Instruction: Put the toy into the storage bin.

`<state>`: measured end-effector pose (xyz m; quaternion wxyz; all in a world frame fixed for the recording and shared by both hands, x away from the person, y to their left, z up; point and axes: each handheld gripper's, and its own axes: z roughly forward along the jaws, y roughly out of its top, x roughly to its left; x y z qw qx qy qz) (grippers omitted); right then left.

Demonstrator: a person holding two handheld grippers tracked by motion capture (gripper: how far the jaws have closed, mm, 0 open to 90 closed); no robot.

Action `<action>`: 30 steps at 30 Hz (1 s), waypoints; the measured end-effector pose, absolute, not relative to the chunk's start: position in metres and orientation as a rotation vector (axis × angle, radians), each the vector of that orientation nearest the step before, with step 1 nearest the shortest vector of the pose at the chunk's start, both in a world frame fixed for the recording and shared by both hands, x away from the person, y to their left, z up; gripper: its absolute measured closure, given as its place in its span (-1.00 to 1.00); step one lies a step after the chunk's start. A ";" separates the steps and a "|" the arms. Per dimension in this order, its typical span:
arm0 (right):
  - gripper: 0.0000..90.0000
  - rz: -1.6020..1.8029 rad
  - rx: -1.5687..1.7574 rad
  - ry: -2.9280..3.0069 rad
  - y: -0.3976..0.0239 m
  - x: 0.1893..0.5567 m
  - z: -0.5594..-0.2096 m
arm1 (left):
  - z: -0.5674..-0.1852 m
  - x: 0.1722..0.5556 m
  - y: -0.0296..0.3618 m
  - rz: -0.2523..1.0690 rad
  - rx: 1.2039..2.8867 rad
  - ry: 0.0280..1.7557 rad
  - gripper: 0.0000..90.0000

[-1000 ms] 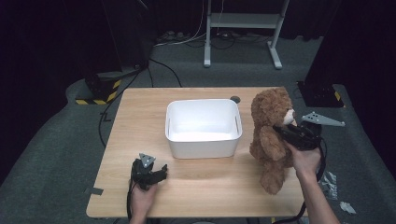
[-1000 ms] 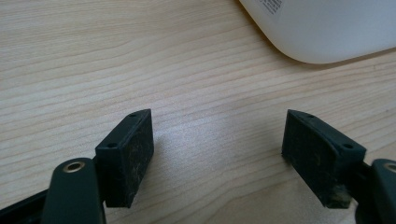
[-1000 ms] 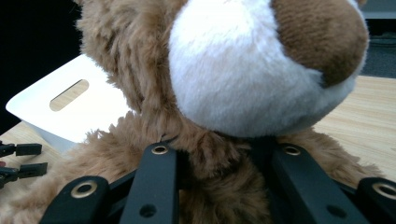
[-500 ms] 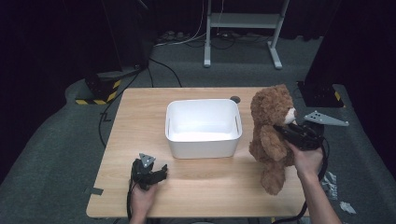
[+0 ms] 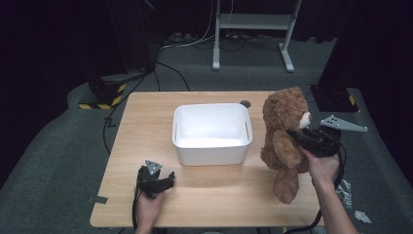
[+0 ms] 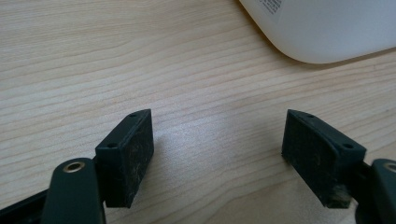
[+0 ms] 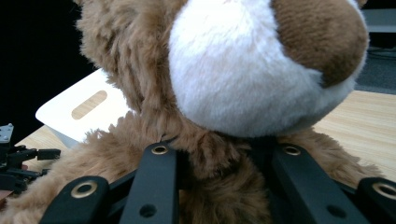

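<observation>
Brown plush fills the right of the frame as a teddy bear (image 5: 284,139) is held upright beside a white plastic tub (image 5: 212,131) at the centre of a wooden table (image 5: 146,117). The right gripper (image 5: 299,136) has its jaws closed into the fur at the bear's neck, just under the white muzzle, a hold that appears chosen to keep the soft toy from flopping. At lower left, the left gripper (image 5: 168,181) rests low over bare wood with its jaws spread wide and nothing between them, near the tub's corner. The tub stands empty, its open top facing up, apparently ready to receive the bear.
</observation>
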<state>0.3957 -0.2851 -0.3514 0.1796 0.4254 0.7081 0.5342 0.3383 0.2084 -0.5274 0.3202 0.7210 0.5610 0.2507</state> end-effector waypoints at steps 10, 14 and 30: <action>0.58 1.523 1.193 2.001 -0.286 0.395 -0.350 | -0.527 0.338 0.208 0.659 1.896 1.475 -0.44; 0.58 1.527 1.184 2.003 -0.285 0.394 -0.348 | -0.528 0.338 0.208 0.660 1.890 1.478 -0.44; 0.57 1.548 1.156 2.001 -0.281 0.394 -0.334 | -0.527 0.338 0.208 0.660 1.888 1.480 -0.44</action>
